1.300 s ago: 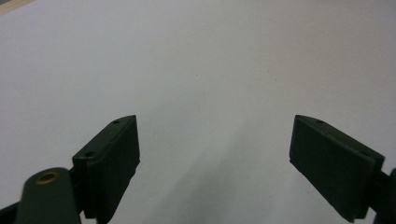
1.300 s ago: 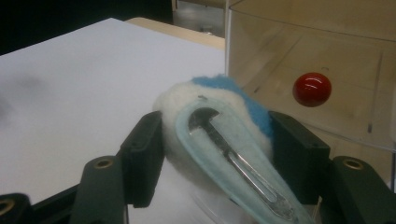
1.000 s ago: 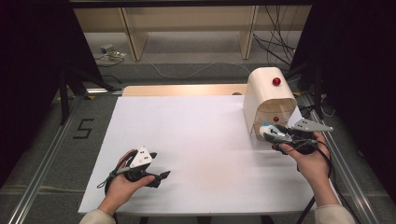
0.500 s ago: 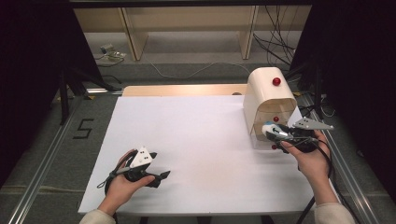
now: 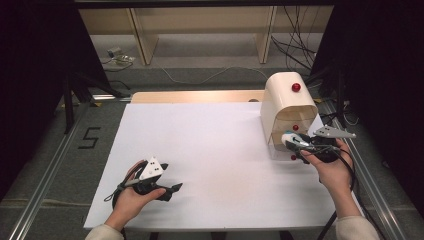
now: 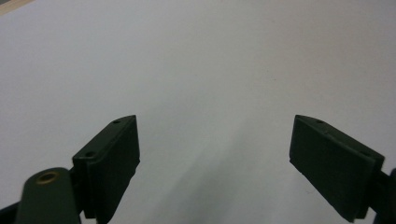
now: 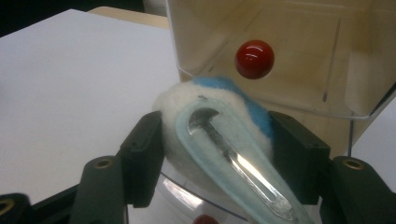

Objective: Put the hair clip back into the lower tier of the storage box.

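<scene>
So the right gripper (image 7: 215,154) is clamped on a fluffy white-and-blue clip (image 7: 219,140) with a metal strip down its middle, right at the open front of the box (image 5: 287,107), a rounded cream one with a clear door (image 7: 280,56) and a red knob (image 7: 254,58). Another red knob (image 5: 296,87) sits on the box's top. The left gripper (image 5: 167,189) is well away from the box, low over the white board (image 5: 210,140), jaws wide apart and empty.
</scene>
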A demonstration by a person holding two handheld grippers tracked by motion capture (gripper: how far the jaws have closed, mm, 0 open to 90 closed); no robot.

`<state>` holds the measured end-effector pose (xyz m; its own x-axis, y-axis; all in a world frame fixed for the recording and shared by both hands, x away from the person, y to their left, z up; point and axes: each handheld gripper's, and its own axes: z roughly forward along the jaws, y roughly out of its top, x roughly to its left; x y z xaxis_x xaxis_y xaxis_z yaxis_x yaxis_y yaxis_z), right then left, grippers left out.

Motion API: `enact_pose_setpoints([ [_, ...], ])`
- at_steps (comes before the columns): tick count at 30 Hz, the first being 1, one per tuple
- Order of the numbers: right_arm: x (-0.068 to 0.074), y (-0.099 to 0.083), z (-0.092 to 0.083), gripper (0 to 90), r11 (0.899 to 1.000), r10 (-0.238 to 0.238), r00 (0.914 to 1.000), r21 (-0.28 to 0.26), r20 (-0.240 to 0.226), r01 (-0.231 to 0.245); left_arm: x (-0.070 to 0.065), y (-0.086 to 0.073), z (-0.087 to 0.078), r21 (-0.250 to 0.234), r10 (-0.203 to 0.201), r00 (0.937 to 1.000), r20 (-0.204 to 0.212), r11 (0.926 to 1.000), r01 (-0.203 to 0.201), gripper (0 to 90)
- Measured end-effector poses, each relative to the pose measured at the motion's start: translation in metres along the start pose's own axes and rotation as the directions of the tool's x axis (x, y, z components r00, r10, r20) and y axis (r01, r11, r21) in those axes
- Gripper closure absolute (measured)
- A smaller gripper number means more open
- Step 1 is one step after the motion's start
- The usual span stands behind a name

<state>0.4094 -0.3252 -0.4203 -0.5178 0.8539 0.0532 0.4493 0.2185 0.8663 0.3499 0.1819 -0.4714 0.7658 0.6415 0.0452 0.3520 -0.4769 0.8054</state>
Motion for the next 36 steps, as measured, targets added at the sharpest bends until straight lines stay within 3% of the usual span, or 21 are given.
enact_pose_setpoints([
  [36, -0.0038, -0.0023, 0.0057, 39.5, 0.998, 0.046, 0.9982, 0.047, 0.037, -0.048, -0.0001, 0.0001, -0.0001, 0.003, 0.005, 1.0000, 0.001, 1.0000, -0.005, 16.2],
])
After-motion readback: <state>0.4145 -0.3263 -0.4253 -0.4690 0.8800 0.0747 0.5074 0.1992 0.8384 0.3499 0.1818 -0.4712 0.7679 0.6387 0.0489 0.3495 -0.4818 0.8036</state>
